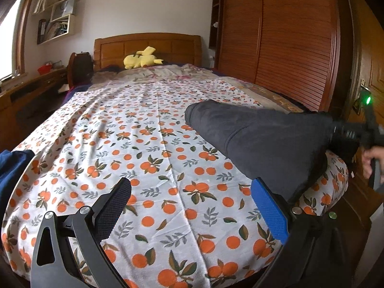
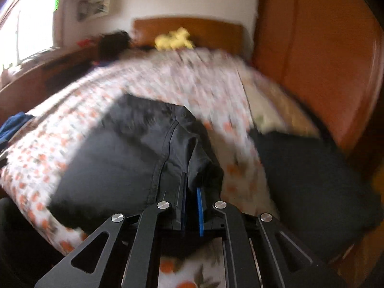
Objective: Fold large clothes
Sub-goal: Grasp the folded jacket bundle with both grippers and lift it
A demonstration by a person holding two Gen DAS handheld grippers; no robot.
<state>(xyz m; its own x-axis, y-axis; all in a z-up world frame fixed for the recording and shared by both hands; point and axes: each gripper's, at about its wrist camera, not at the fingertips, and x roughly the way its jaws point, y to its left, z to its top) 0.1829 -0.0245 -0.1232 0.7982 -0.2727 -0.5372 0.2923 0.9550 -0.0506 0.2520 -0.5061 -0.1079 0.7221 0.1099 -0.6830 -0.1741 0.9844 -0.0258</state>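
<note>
Covering most of the frame, the bed (image 1: pixel 153 148) with its orange-print sheet carries the dark trousers (image 1: pixel 264 139) at centre right. Our right hand-held gripper (image 2: pixel 192 192) pinches their fabric edge; we should lift evenly, keeping the cloth taut. Our left hand-held gripper (image 1: pixel 192 206) gapes wide, empty.
</note>
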